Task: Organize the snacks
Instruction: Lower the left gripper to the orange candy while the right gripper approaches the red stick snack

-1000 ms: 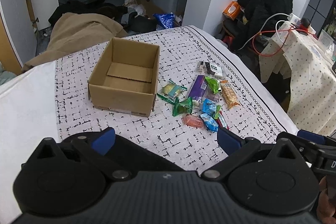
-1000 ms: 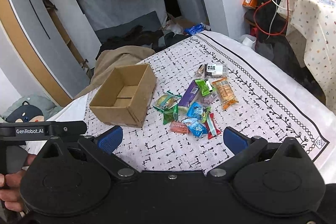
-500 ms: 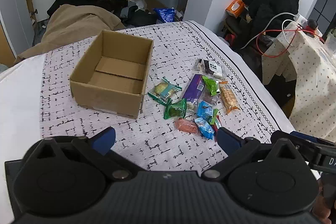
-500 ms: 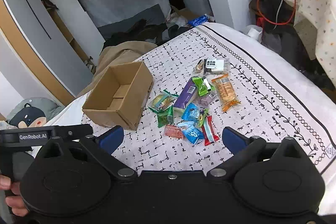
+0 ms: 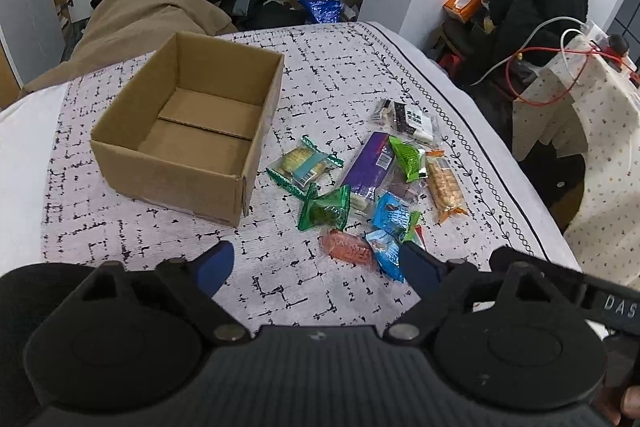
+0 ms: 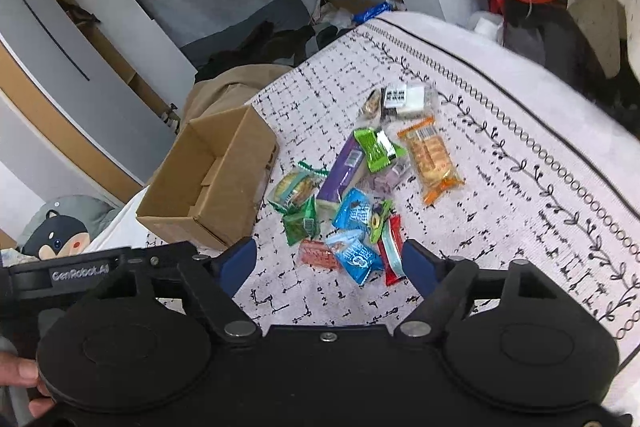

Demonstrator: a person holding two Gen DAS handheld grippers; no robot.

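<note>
Beside empty box (image 5: 188,131) — snack pile (image 5: 372,183); both jaws wide, clear.

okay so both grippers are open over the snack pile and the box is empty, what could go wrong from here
1. The snacks overlap: the green packet lies on the purple bar, and the blue packets touch the pink one. The right gripper could pinch two wrappers or drag a neighbour.
2. The cardboard box looks light and sits on soft cloth; a bump may shove it.
3. The left gripper hovers close by; both could collide.
</note>
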